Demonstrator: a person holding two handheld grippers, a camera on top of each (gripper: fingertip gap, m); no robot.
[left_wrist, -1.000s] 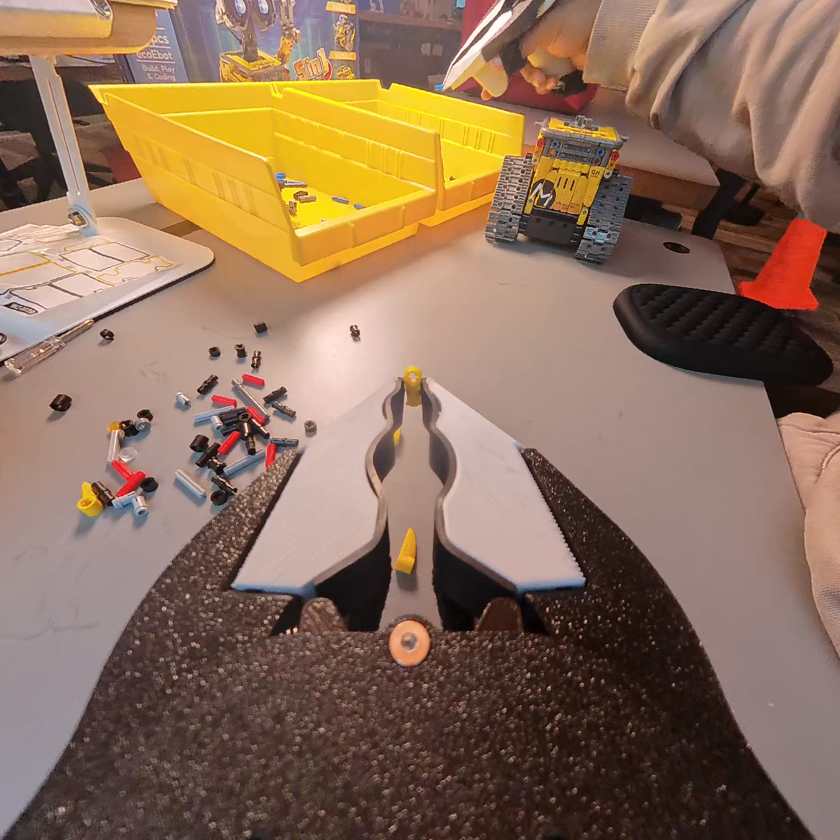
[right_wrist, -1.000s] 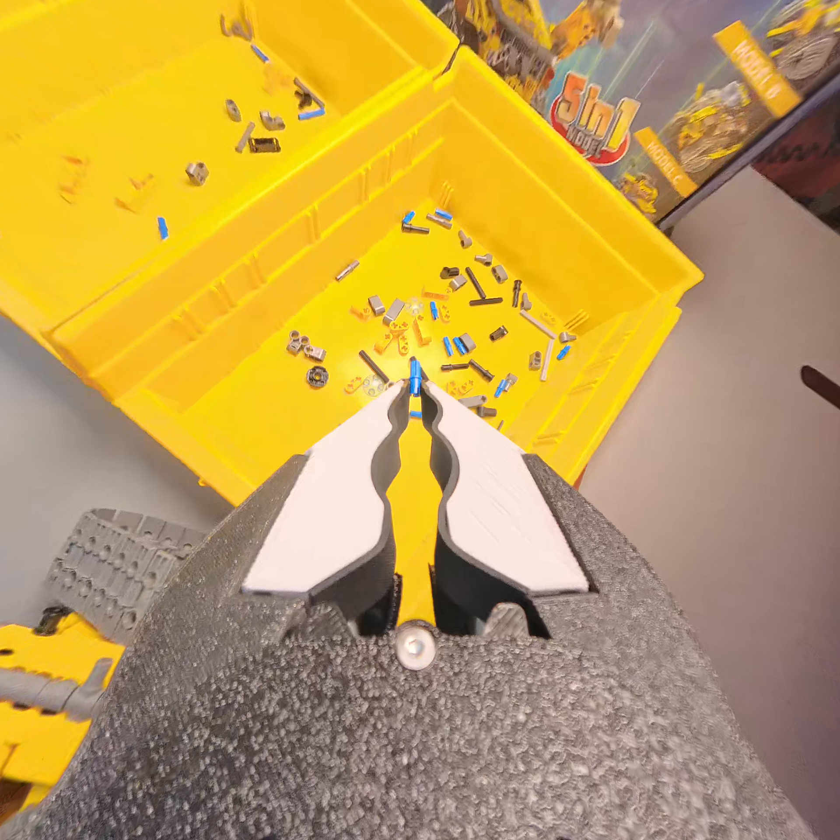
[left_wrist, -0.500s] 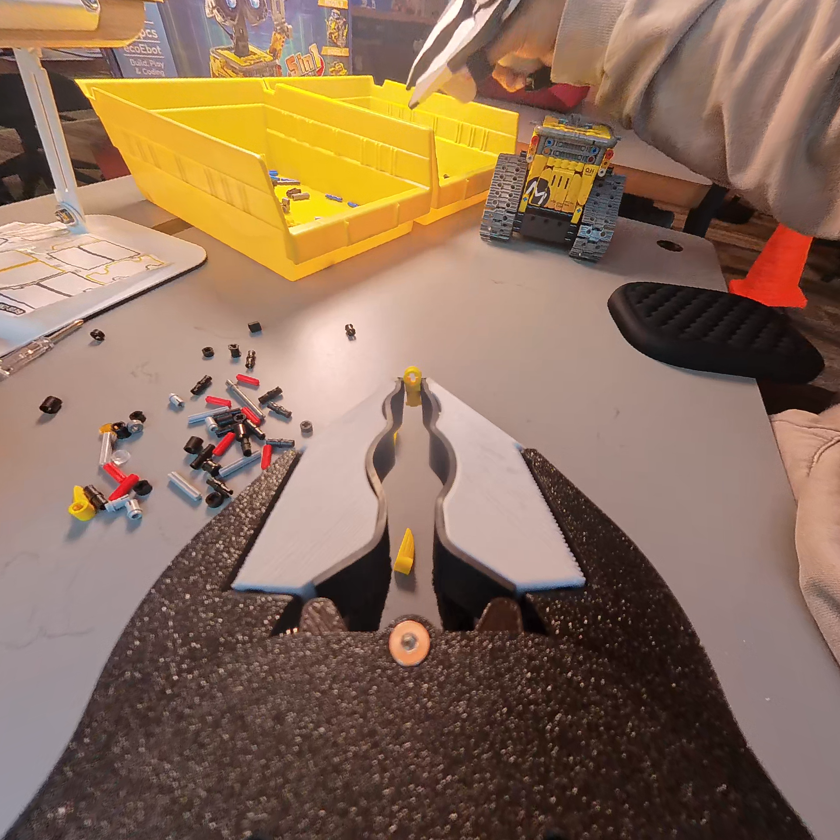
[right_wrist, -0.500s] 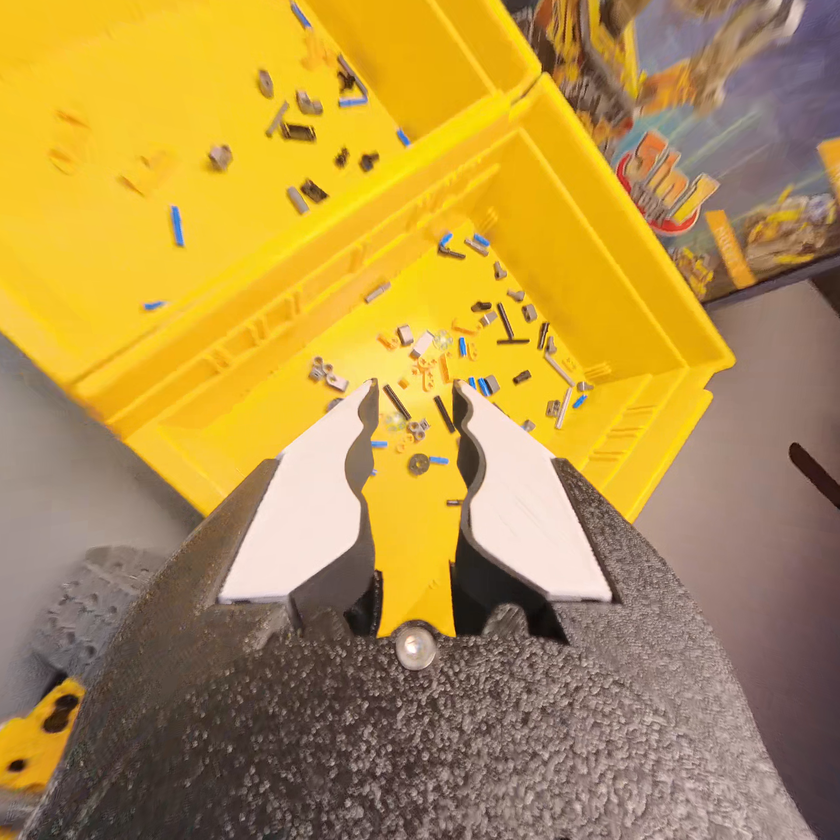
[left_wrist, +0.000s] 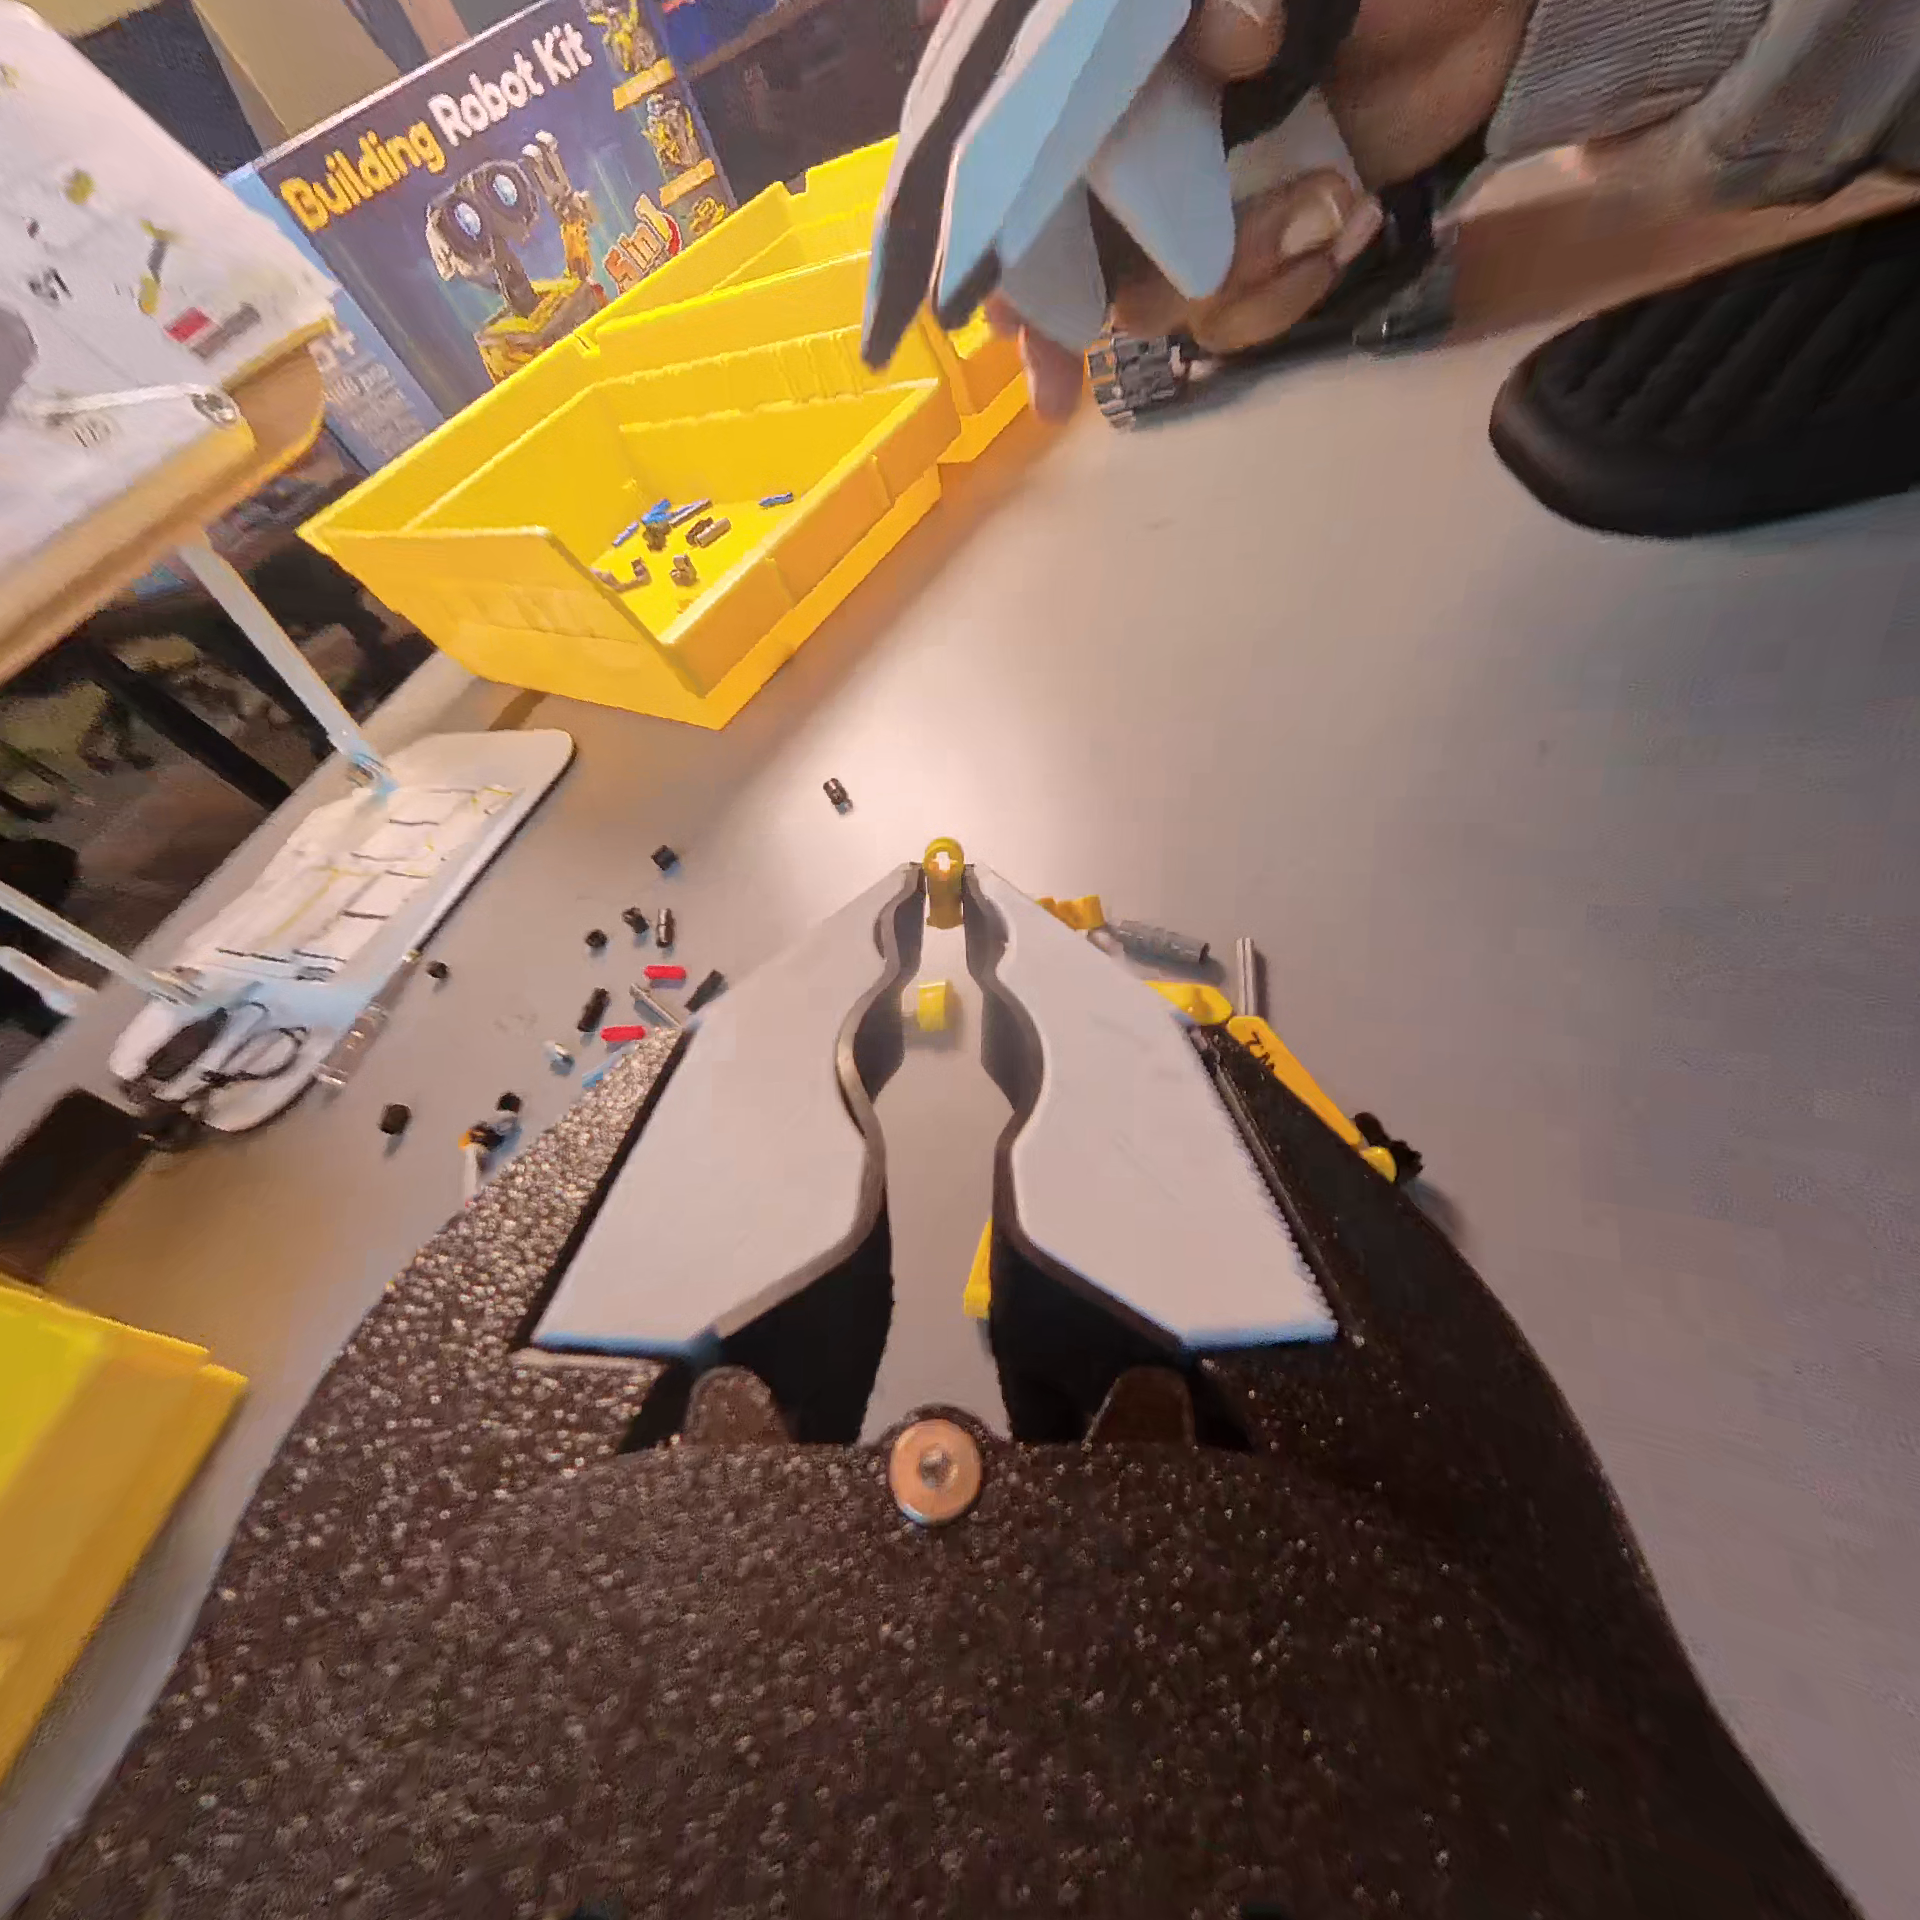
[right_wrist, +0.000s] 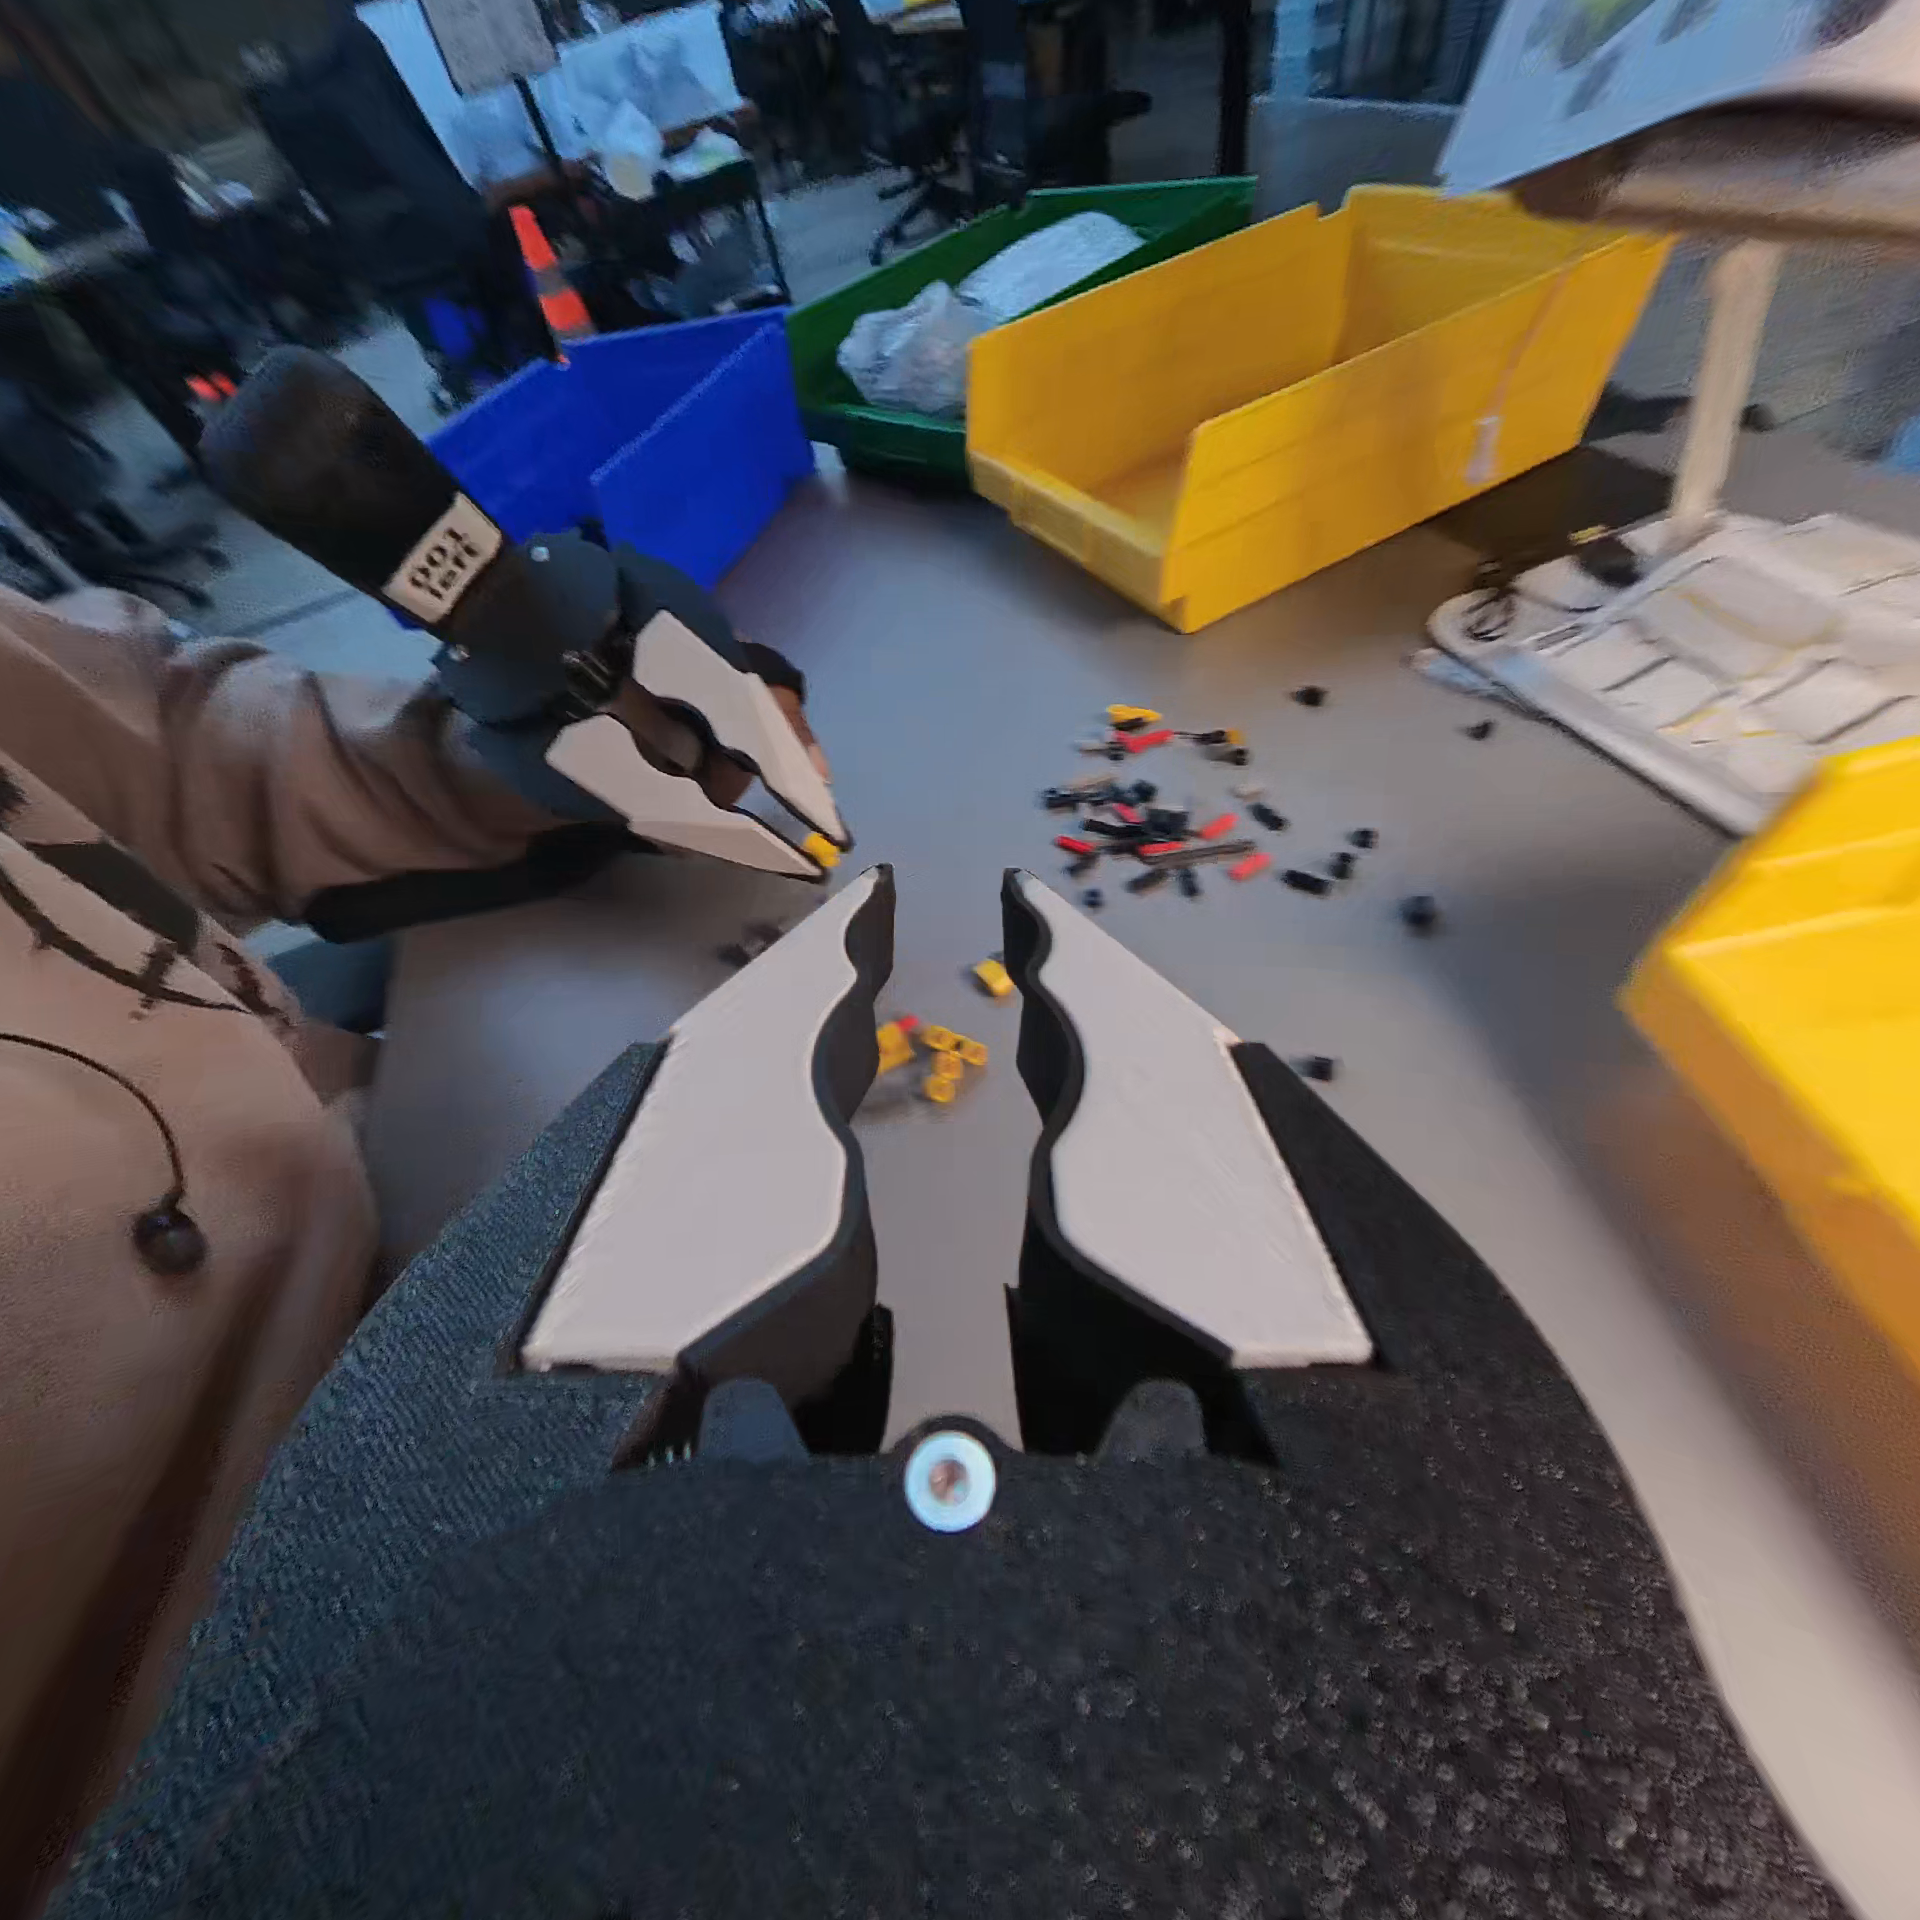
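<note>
My left gripper (left_wrist: 943, 881) is shut on a small yellow connector piece (left_wrist: 943, 871) and holds it low over the grey table (left_wrist: 1351, 779). It also shows in the right wrist view (right_wrist: 826, 854), with the yellow piece (right_wrist: 822, 849) at its tip. My right gripper (right_wrist: 945, 883) is open and empty, above a small cluster of yellow pieces (right_wrist: 940, 1055) on the table. It shows at the top of the left wrist view (left_wrist: 935, 301), held in a hand. A partly built yellow assembly (left_wrist: 1288, 1081) lies just right of my left gripper.
Loose black, red and grey pins (right_wrist: 1164, 826) are scattered on the table, also in the left wrist view (left_wrist: 623, 987). Yellow bins (left_wrist: 665, 520) stand behind, with a kit box (left_wrist: 488, 229). Blue (right_wrist: 644, 447), green (right_wrist: 935, 312) and yellow (right_wrist: 1278, 405) bins, an instruction sheet (right_wrist: 1714, 665) and a black pad (left_wrist: 1714, 416) surround the area. My right fingertips sit around 11 centimetres from my left ones.
My right gripper let go of the blue pin over the yellow bin, opened, and swung away to face the table middle. My left gripper turned and shifted, still holding the yellow piece.
</note>
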